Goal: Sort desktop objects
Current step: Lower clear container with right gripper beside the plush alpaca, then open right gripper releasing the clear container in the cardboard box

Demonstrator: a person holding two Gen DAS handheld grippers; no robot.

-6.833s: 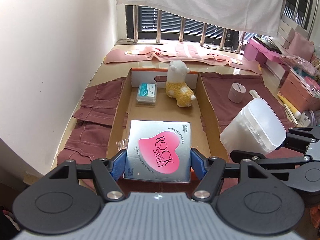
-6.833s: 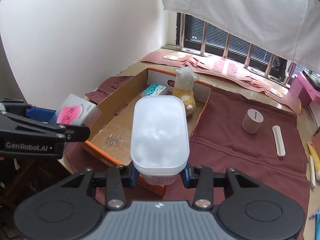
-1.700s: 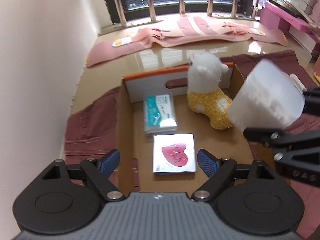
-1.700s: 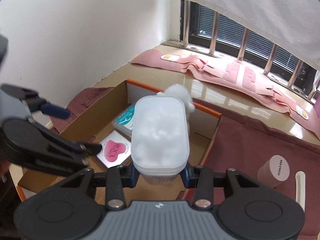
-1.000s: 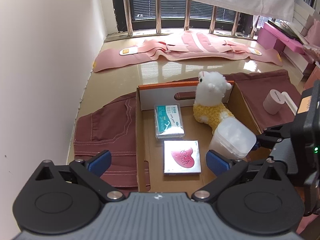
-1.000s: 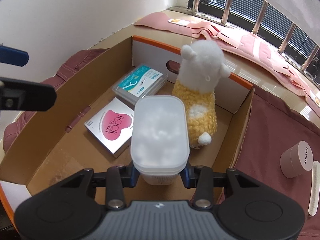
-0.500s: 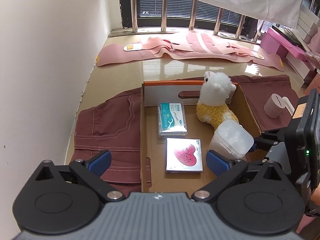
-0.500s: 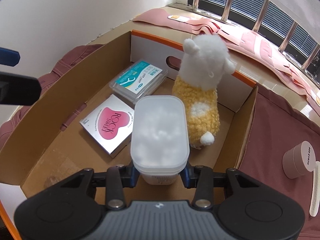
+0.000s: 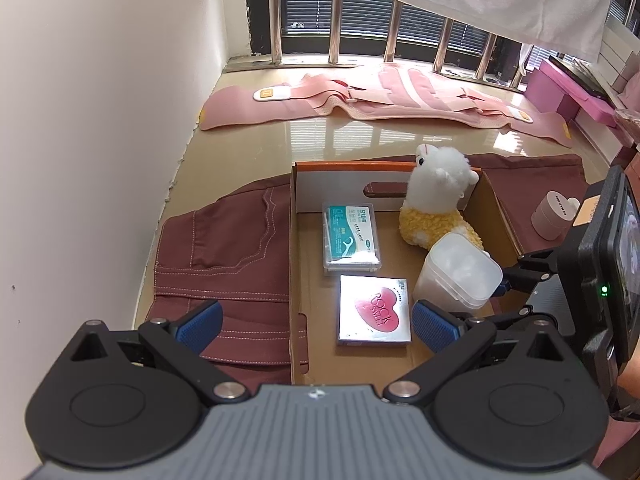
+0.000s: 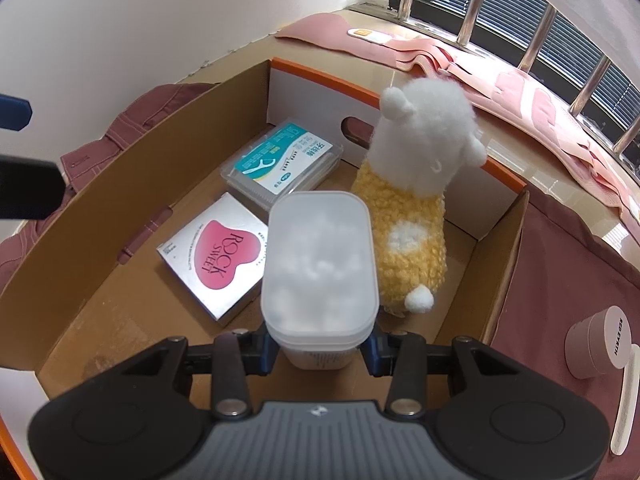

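Observation:
A cardboard box [image 9: 294, 248] [image 10: 80, 216] holds a silver box with a pink heart [image 9: 375, 311] [image 10: 216, 256], a floss pick case [image 9: 350, 238] [image 10: 282, 164] and a white and yellow alpaca plush [image 9: 438, 210] [image 10: 416, 204]. My right gripper [image 10: 320, 350] is shut on a translucent plastic container [image 10: 320, 264] [image 9: 458, 276] and holds it inside the box, beside the plush and right of the heart box. My left gripper [image 9: 316, 324] is open and empty above the box's near left edge.
Maroon trousers [image 9: 224, 252] lie under and left of the box. A pink cylinder jar [image 9: 554, 216] [image 10: 600, 342] and a white stick [image 10: 624, 396] lie on the maroon cloth to the right. Pink fabric strips [image 9: 360, 100] lie near the window. A wall is on the left.
The right gripper has lowered the container a little further into the box, next to the plush. The left gripper has drawn back slightly and stays open.

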